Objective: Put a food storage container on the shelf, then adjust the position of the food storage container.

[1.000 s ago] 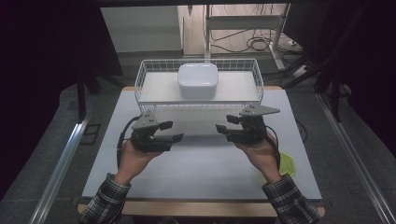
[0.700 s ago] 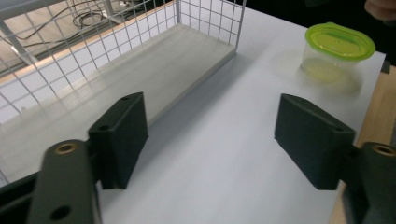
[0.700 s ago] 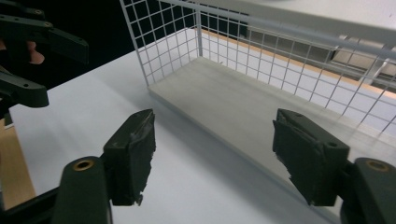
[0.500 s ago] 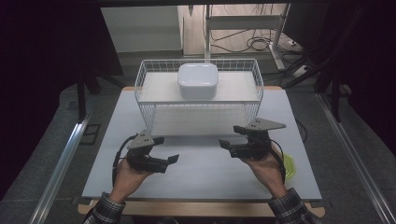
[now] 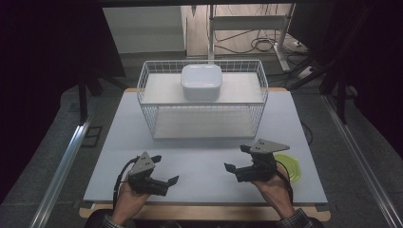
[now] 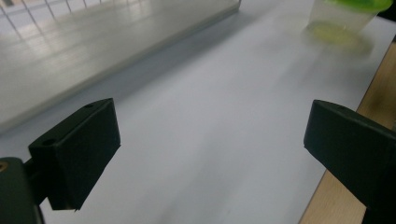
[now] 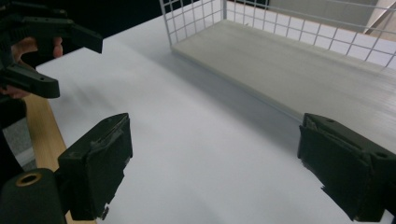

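Observation:
My left gripper (image 5: 166, 168) hovers low over the front left of the white table (image 5: 204, 152). Its jaws have just been opening and stand wide in the left gripper view (image 6: 210, 140), with only bare tabletop between them. My right gripper (image 5: 235, 157) is at the front right, its jaws also just opened wide and holding nothing (image 7: 212, 172). The two grippers point toward each other. The left gripper (image 7: 42, 51) also shows at the top left of the right gripper view.
A white wire basket (image 5: 147, 102) stands at the back middle of the table, with a white box (image 5: 201, 80) on its upper board. A green-lidded clear container (image 5: 292, 167) sits just behind the right hand. The table's wooden front edge (image 5: 204, 213) lies close under both hands.
Both hands have drawn back from the basket toward the table's front edge and sunk lower. Both pairs of jaws have spread wider.

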A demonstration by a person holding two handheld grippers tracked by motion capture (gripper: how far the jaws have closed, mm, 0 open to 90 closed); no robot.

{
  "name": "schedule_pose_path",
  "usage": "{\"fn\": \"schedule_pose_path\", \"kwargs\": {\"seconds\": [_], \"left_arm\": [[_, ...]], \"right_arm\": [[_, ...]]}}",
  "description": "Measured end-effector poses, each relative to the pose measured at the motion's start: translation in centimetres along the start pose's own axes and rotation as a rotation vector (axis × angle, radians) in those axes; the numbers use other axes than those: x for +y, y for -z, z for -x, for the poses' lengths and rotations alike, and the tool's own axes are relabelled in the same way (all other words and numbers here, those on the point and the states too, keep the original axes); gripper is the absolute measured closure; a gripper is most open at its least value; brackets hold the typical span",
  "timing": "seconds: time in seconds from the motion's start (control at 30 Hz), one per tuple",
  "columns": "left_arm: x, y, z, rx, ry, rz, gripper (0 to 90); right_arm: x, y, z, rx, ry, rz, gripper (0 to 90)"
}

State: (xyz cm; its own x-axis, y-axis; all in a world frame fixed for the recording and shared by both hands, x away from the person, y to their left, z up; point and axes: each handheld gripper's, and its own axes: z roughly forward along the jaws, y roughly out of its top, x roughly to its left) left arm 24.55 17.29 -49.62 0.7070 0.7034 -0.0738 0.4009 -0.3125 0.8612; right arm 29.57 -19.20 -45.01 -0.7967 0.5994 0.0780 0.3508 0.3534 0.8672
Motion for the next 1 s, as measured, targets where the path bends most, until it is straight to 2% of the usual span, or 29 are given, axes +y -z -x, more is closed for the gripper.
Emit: {"fn": "schedule_pose_path", "kwargs": {"seconds": [0.23,0.33,0.43,0.57,0.77,0.9,0.93,1.0], "left_arm": [[-0.8,-0.2,0.5,0.023,-0.029,-0.024,3.6],[-0.8,-0.3,0.4,0.034,-0.034,-0.027,4.0],[-0.8,-0.2,0.2,0.037,-0.025,-0.022,4.5],[-0.9,-0.1,-0.1,0.031,-0.016,-0.021,4.4],[-1.3,-0.1,-0.9,0.036,-0.002,-0.032,4.9],[-1.3,-0.1,-1.0,0.038,-0.002,-0.029,5.1],[-1.3,-0.1,-0.9,0.039,-0.004,-0.032,5.1],[-1.3,-0.2,-0.8,0.041,-0.013,-0.036,5.2]], "right_arm": [[-1.3,-0.2,-0.1,-0.012,0.021,-0.05,9.0],[-1.6,0.1,0.3,-0.018,-0.004,-0.046,9.0],[-1.8,0.2,0.4,-0.036,-0.002,-0.051,9.0],[-2.0,0.2,0.7,-0.035,-0.032,-0.105,8.9],[-2.0,0.8,1.3,-0.061,-0.037,-0.106,5.2],[-2.0,1.6,2.1,-0.082,-0.071,-0.099,4.1],[-2.0,1.8,2.3,-0.086,-0.078,-0.099,4.5],[-2.0,2.6,2.6,-0.137,-0.076,-0.098,16.2]]}}
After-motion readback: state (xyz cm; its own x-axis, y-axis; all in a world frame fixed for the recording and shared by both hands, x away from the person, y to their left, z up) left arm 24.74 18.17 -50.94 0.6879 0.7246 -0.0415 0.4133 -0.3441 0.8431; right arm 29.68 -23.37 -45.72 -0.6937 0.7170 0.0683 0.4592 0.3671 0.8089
